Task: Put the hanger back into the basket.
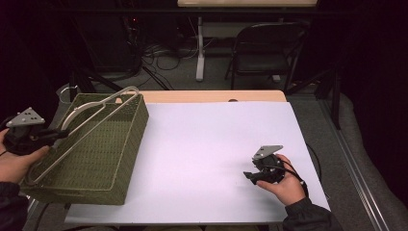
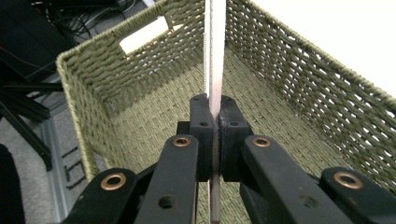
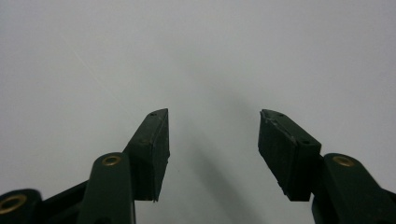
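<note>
Looking down from the high view, the table (image 1: pixel 211 144) carried a white sheet over most of its top, with a strip of bare wood along the far edge. A green woven basket (image 1: pixel 120 144) stood on the left side of the table, long and deep, its near corner reaching the near edge. A pale clothes hanger (image 1: pixel 98 113) lay slanted across the open top of the basket, its hook curling over the far rim and its long bar running down toward the near left corner. The left gripper (image 1: pixel 61 132) came in from the left edge, held in the person's left hand (image 1: pixel 17 161), and its tips met the hanger over the basket's left rim. The right gripper (image 1: pixel 250 176) sat well apart on the near right part of the sheet, held low in the right hand (image 1: pixel 286 185) and pointed left. A folding chair (image 1: pixel 267 50) stood on the floor beyond the table.

In the left gripper view, the two black jaws were clamped tight on the thin pale bar of the hanger (image 2: pixel 215 56), which ran straight up between them and away over the basket (image 2: pixel 299 93). The woven floor and walls lay below, with a handle slot in the far wall.

In the right gripper view, the jaws stood wide apart with nothing between them, over the plain white sheet (image 3: pixel 196 51).
</note>
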Tool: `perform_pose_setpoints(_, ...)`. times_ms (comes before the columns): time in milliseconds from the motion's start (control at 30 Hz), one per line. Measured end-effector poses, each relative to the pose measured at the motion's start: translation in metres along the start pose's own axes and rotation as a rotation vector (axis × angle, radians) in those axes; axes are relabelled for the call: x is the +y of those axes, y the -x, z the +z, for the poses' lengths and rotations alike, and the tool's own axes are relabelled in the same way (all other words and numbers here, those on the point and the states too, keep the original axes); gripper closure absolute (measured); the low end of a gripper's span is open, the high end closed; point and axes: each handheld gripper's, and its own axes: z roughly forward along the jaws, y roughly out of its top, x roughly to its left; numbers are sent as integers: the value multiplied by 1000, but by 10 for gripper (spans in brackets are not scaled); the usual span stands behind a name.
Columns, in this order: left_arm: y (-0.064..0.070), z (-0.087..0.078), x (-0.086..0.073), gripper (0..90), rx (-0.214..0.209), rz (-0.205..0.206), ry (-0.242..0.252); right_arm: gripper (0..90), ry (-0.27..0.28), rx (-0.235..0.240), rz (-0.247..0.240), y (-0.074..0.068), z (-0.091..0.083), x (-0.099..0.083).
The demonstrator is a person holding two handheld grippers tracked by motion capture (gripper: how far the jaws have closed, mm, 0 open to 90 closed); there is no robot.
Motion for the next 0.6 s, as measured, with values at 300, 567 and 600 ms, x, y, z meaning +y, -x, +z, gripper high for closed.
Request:
perform_pose_setpoints(300,-2,9,-16,870,-15,-11,5,434,-3,-2,5,0,2,-1)
perform_pose_setpoints(567,-2,36,-24,870,-27,-4,-60,434,-7,-1,8,1,3,-1)
perform_pose_setpoints(600,-2,38,-26,870,-28,-7,-64,434,-5,-1,8,1,3,-2)
